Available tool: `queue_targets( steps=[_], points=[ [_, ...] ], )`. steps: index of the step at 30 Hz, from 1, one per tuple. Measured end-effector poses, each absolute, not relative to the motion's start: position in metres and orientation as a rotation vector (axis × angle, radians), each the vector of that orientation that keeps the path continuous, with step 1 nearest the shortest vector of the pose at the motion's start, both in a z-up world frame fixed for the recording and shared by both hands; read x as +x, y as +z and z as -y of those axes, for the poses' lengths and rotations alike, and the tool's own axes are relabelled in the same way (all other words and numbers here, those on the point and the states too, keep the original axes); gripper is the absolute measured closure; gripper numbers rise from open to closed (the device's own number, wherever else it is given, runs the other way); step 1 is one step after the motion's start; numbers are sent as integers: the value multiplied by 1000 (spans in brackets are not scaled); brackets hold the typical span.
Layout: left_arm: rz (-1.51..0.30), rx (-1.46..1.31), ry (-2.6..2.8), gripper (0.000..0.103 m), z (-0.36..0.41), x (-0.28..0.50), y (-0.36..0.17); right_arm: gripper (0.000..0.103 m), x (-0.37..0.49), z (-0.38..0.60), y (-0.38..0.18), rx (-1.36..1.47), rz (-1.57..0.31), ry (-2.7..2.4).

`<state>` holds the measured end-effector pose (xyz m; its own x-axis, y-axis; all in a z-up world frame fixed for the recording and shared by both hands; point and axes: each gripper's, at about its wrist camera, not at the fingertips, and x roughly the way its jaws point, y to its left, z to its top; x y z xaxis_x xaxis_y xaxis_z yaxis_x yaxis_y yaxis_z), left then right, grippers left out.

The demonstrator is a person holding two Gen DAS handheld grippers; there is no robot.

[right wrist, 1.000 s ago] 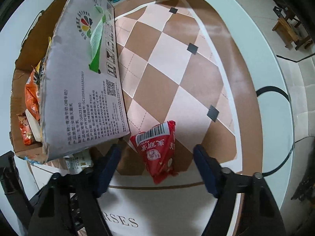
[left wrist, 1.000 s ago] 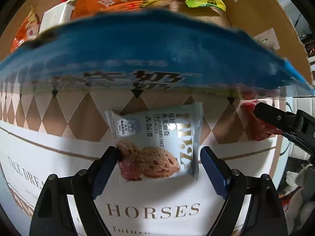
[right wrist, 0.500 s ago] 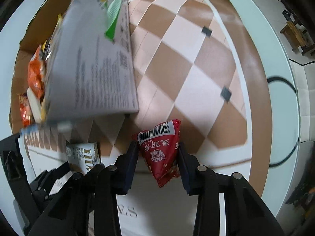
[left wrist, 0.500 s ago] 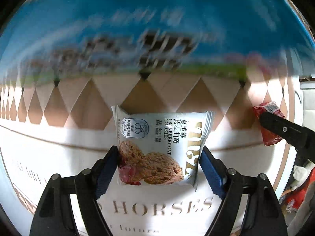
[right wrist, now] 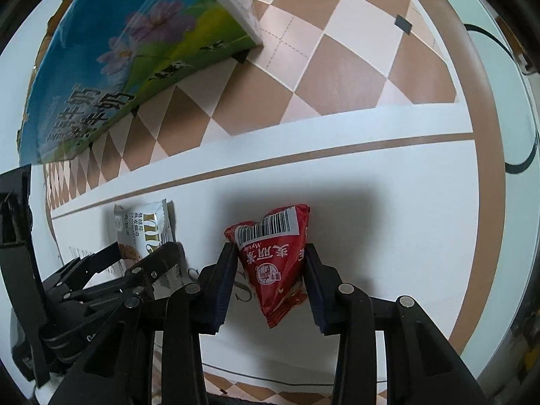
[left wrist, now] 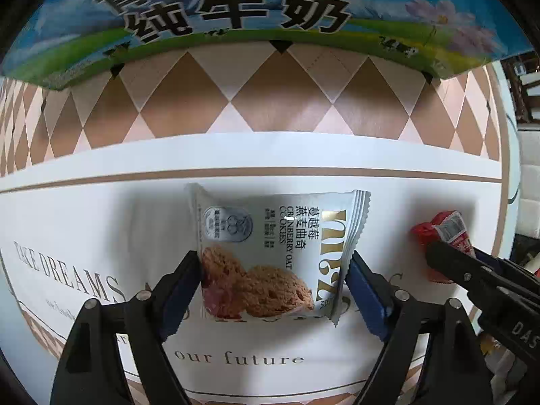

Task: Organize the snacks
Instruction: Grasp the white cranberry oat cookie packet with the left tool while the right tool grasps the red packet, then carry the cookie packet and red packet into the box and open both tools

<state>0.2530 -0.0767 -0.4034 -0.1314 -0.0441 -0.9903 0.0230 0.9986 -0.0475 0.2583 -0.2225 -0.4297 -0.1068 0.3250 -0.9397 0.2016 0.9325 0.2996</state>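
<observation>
1. Left wrist view: the left gripper [left wrist: 273,278] had its jaws opening, per the widening gap, with the cookie packet [left wrist: 270,253] between them. The left pad met the packet's edge at about 9 o'clock and the right pad sat at its crimped seam at about 3 o'clock. It read as a light hold at best.
2. Same view, risk: with the jaws easing apart, the packet could slip or tilt out, since only its lower half sat between the pads. The slick foil would make that worse.
3. Same view, layout: the milk carton box [left wrist: 256,23] stood at 12 o'clock of the packet, well apart across the tablecloth [left wrist: 101,209]. The red packet [left wrist: 442,233] showed at 3 o'clock in the other tool's tip.
4. Right wrist view: the right gripper [right wrist: 270,270] was clamped on the red packet [right wrist: 273,256], pads pressing its two sides. The barcode end stuck up toward 12 o'clock and the pointed end hung toward 6.
5. Same view, risk: the pillow-shaped bag was pinched at its middle, so it could pivot or squirt out. Hard squeezing might crush what was inside.
6. Same view, layout: the left gripper [right wrist: 145,253] with the cookie packet [right wrist: 143,229] sat at 9 o'clock, near. Moving both toward the box [right wrist: 128,50] at 11 o'clock risked the tools bumping.
</observation>
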Motion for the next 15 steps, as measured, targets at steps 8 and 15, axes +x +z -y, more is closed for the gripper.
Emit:
queue_targets(
  steps=[8, 15],
  points=[
    [-1667, 2, -48, 28, 86, 260, -396, 62, 259, 218, -432, 378, -1694, 81],
    [-1648, 0, -82, 29, 90, 255, -379, 65, 260, 196, -420, 405, -1674, 104]
  ],
)
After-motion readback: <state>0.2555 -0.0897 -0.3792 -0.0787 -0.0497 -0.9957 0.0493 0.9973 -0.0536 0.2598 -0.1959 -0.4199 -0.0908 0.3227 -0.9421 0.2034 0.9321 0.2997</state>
